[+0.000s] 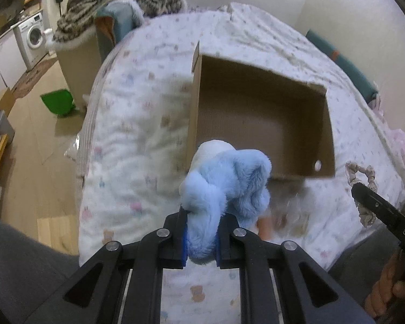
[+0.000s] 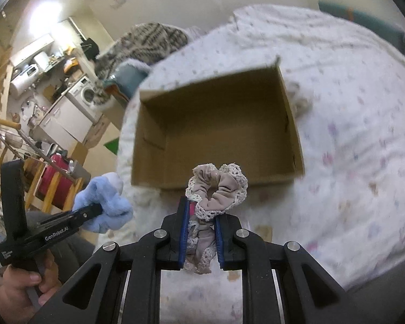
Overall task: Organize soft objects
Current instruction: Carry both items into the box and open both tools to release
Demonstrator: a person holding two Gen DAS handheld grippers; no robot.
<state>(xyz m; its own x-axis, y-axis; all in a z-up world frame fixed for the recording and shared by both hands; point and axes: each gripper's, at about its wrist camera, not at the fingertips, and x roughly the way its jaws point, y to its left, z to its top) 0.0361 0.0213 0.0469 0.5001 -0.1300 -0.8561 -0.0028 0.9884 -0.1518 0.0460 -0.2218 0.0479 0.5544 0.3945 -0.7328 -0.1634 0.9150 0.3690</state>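
Note:
My left gripper (image 1: 201,232) is shut on a fluffy light-blue plush (image 1: 226,186), held above the bed just short of the near wall of an open cardboard box (image 1: 262,118). My right gripper (image 2: 201,232) is shut on a beige scrunchie with lace trim (image 2: 216,189), also held just before the box (image 2: 218,124). The box looks empty inside. The plush also shows in the right wrist view (image 2: 105,205) at lower left, in the left gripper (image 2: 94,209). The scrunchie shows at the right edge of the left wrist view (image 1: 363,186), with the right gripper (image 1: 364,194).
The box lies on a white patterned quilt (image 1: 137,135) covering the bed. A striped fur blanket (image 1: 121,2) is piled beyond the bed's far left corner. A teal cushion (image 1: 345,64) lies along the wall at right. A wooden floor (image 1: 40,145) with a green dustpan (image 1: 58,102) is at left.

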